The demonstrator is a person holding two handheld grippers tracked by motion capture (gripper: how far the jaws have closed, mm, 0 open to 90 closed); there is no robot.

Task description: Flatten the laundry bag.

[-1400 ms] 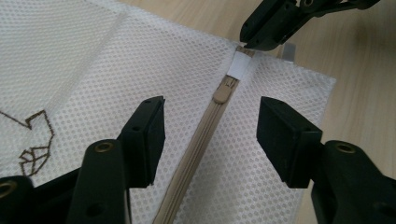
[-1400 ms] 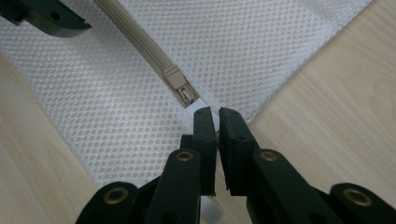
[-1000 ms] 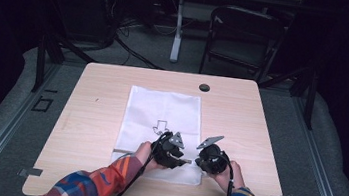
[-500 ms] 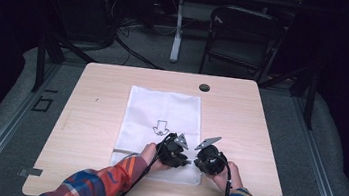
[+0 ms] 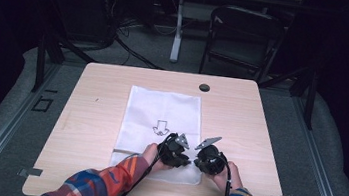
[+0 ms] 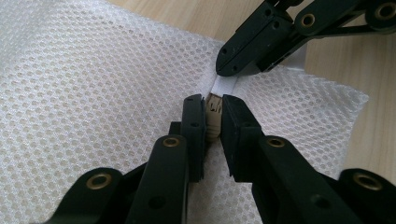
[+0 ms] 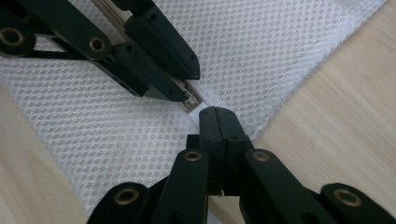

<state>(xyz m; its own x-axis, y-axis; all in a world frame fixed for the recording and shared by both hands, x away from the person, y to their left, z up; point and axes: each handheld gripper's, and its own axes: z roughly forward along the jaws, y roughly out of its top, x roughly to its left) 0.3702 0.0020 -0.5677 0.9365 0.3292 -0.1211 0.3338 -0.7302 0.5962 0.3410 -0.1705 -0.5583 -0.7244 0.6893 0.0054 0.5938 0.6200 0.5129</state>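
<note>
At the bench's near edge, the left tool (image 6: 212,122) has just closed on the mesh bag's (image 5: 163,112) zipper pull (image 6: 213,116) – the right tool (image 7: 218,122), touching-close, clamps the bag's white end tab (image 6: 221,85) – zipper running leftward.

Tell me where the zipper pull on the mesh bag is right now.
In the left gripper view the zipper pull sits between the left gripper fingers, near the mesh bag corner, just below the right gripper.

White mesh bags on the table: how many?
1. A single white mesh laundry bag lies flat mid-table, its near end under both grippers: the left gripper pinches the zipper pull, and the right gripper clamps the bag's white end tab. Nothing seems hidden.
</note>
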